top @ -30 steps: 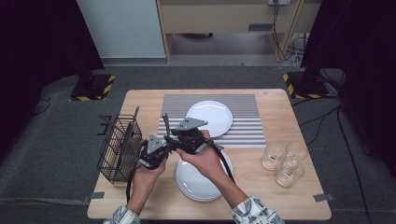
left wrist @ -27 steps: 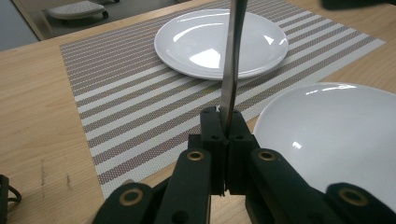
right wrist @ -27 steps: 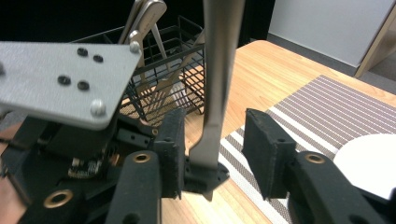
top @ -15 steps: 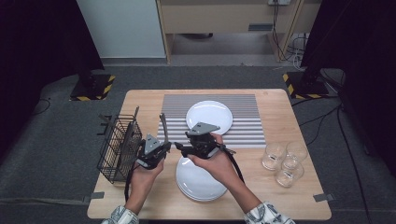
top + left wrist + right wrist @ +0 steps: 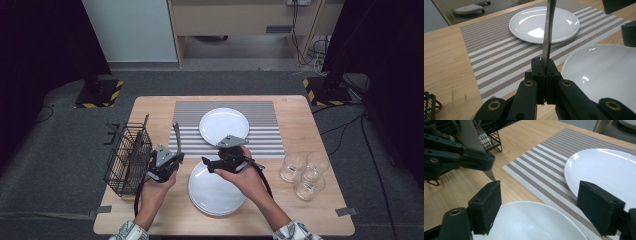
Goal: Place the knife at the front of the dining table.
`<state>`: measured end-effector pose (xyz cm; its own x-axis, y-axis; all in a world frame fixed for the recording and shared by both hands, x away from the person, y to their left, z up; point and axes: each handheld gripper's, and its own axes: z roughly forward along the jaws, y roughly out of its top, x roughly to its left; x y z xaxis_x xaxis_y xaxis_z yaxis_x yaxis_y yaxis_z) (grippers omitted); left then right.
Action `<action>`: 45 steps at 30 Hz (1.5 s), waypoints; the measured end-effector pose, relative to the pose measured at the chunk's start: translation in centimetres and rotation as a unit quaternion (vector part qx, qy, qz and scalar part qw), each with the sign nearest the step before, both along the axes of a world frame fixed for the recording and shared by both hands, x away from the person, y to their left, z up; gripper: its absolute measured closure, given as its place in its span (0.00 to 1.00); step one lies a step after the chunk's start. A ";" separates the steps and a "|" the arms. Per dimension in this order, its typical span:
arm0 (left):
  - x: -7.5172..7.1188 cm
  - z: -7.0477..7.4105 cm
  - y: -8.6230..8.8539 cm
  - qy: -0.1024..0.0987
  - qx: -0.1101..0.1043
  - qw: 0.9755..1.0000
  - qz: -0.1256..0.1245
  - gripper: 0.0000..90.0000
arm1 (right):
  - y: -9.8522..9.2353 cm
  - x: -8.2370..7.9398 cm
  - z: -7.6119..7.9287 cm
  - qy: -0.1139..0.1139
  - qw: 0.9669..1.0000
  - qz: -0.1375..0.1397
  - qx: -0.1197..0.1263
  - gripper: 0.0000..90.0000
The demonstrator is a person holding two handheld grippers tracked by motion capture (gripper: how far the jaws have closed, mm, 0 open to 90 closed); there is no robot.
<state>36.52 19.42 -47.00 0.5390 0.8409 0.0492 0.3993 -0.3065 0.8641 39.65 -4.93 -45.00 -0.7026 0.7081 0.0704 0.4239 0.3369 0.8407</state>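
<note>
My left gripper (image 5: pixel 175 155) is shut on the lower end of a metal knife (image 5: pixel 176 134), which stands nearly upright over the table's left half. In the left gripper view the jaws (image 5: pixel 543 67) pinch the knife (image 5: pixel 548 30) in front of a white plate (image 5: pixel 529 25). My right gripper (image 5: pixel 207 164) points left over a stack of white plates (image 5: pixel 215 192). Its jaws have just been opening and nothing is between them. The right gripper view has its open jaws (image 5: pixel 539 205) facing the left gripper (image 5: pixel 461 157) and the knife (image 5: pixel 471 137).
A striped placemat (image 5: pixel 190 135) bears a single white plate (image 5: pixel 224 125). A black wire basket (image 5: pixel 127 157) stands at the table's left edge, close to the left hand. Three drinking glasses (image 5: pixel 305 172) sit at the right.
The right gripper has pulled away to the right from the knife and the left gripper, sunk over the plate stack, and its jaws have opened. The left gripper has stayed put with the knife.
</note>
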 end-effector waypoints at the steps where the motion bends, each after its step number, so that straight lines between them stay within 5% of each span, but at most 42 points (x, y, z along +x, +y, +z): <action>1: 0.0 0.0 0.0 0.000 -0.001 1.000 0.001 0.98 | -0.4 0.1 -0.2 0.001 1.000 -0.004 -0.001 0.18; 18: 0.0 0.0 0.2 -0.001 -0.008 1.000 0.002 0.98 | -6.5 0.1 -2.5 0.014 0.998 -0.053 0.007 0.09; 45: 0.0 0.6 0.1 -0.007 -0.008 1.000 0.002 0.98 | -9.3 -0.7 -4.5 0.020 0.996 -0.083 0.020 0.08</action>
